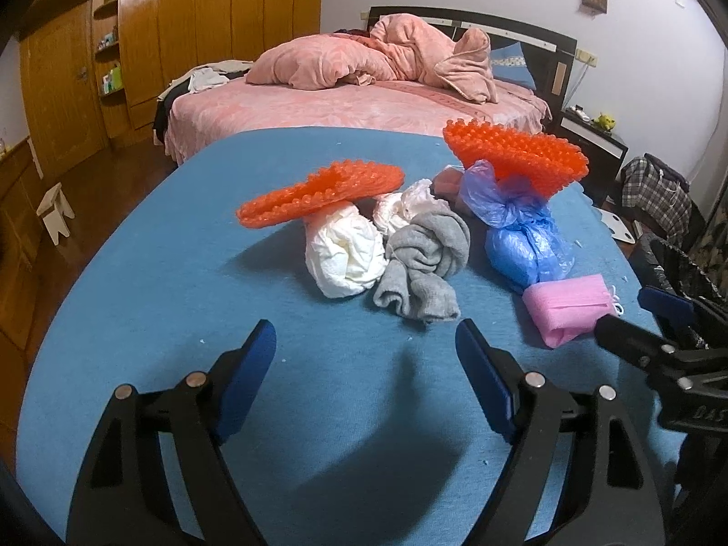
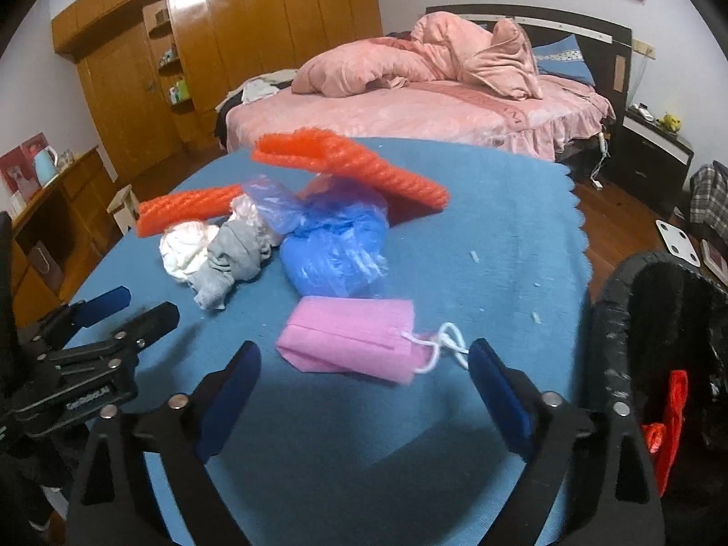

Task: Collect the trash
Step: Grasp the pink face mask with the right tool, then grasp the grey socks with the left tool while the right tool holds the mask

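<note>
Left wrist view: left gripper [image 1: 366, 350] hangs over the blue cloth [image 1: 159, 282] w/ jaws spread wide, nothing btwn them, pads clear of the trash pile; pile sits just ahead: white crumpled paper [image 1: 346, 259] touching a grey sock [image 1: 425, 264], an orange foam net [image 1: 318, 191] lying on top of the white paper, a second orange foam net [image 1: 514, 154] further back on the right, resting on a blue plastic bag [image 1: 518, 236]; pink mask [image 1: 564, 309] lies near the cloth's right edge, just beside the blue bag; right gripper [image 1: 637, 314] shows at the right, its fingers on either side of the mask's near end, whether touching can't tell.

Right wrist view: right gripper [image 2: 364, 364] released, jaws wide apart; no earlier frame to compare; pink mask [image 2: 350, 336] flat on the cloth btwn and just ahead of the fingertips, white ear loop [image 2: 437, 341] trailing toward the right finger, pads not pressing on it; black trash bag [image 2: 614, 318] stands open at the right, beside the cloth's edge, w/ a red scrap [image 2: 669, 427] inside; left gripper [image 2: 132, 305] visible at left; pink bed [image 2: 409, 109] behind.
</note>
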The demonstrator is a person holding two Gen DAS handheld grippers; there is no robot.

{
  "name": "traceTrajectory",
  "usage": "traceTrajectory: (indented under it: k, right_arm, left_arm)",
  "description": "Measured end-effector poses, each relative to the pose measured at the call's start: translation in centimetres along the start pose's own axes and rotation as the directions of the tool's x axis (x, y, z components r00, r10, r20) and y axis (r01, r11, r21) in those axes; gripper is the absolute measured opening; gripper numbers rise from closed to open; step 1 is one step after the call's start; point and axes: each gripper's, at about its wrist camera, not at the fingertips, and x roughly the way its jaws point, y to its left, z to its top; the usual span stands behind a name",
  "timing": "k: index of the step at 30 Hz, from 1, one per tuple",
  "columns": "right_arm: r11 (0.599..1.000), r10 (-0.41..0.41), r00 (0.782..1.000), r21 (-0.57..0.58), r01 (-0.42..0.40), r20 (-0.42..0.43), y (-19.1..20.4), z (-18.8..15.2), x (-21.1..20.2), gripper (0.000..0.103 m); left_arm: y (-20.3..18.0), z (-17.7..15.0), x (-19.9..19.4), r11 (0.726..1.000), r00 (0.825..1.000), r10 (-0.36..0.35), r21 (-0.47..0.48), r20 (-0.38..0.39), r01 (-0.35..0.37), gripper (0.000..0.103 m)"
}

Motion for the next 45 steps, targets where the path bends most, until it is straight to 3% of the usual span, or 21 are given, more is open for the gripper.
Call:
traceTrajectory:
  k: [7,10,14,17,20,28,34,36,38,41,45]
  right_arm:
    - [1.0,-0.015,0.998,-0.022,0.013,-0.068,0.9,0.0,2.9,0.093]
    - [0.999,-0.038,0.993,-0.014,0.037,-0.109,0.8,-0.2,3.7,0.078]
    - [0.999,-0.053,0.994,-0.005,0.052,-0.097,0.3,-0.4,3.3,0.059]
    - [0.998,-0.06,0.994,0.024,0.062,-0.09,-0.5,-0.5,3.0,0.038]
    - [0.997,-0.051,0.995,0.052,0.056,-0.086,-1.2,-0.4,2.9,0.028]
    - [0.995,-0.049,0.996,0.088,0.055,-0.068,-2.5,0.0,2.1,0.025]
    - [0.996,-0.044,0.998,0.073,0.047,-0.046,-2.6,0.5,1.4,0.025]
    - [0.996,-0.044,0.998,0.074,0.047,-0.044,-2.6,0.5,1.3,0.025]
    - [0.996,-0.04,0.998,0.077,0.044,-0.047,-2.7,0.5,1.2,0.025]
    - [0.996,-0.034,0.998,0.075,0.037,-0.053,-2.7,0.4,1.3,0.025]
    - [0.997,-0.024,0.998,0.075,0.028,-0.054,-2.4,0.0,1.2,0.025]
  left_arm:
    - [1.1,0.1,-0.1,1.0,1.0,0.023,-0.019,-0.004,-0.023,0.079]
    - [1.2,0.1,-0.1,1.0,1.0,0.024,-0.019,-0.008,-0.024,0.079]
    - [1.1,0.3,0.1,1.0,1.0,0.024,-0.008,-0.014,-0.024,0.079]
    - [0.9,0.2,0.1,1.0,1.0,0.015,-0.01,-0.011,-0.015,0.079]
    - [0.1,0.4,0.2,1.0,1.0,-0.001,-0.007,-0.014,0.001,0.079]
    - [-2.4,1.0,-0.1,0.998,0.998,-0.059,0.02,0.011,0.059,0.061]
    - [-4.1,1.3,2.0,0.996,0.997,-0.074,0.051,-0.03,0.076,0.043]
    - [-4.5,1.3,3.0,0.996,0.996,-0.063,0.061,-0.066,0.067,0.036]
    - [-4.8,1.4,4.0,0.995,0.992,-0.068,0.064,-0.105,0.075,0.02]
    - [-4.7,1.4,4.3,0.996,0.992,-0.053,0.06,-0.117,0.061,0.01]
    - [-4.2,1.3,3.3,0.996,0.994,-0.069,0.043,-0.08,0.073,0.009]
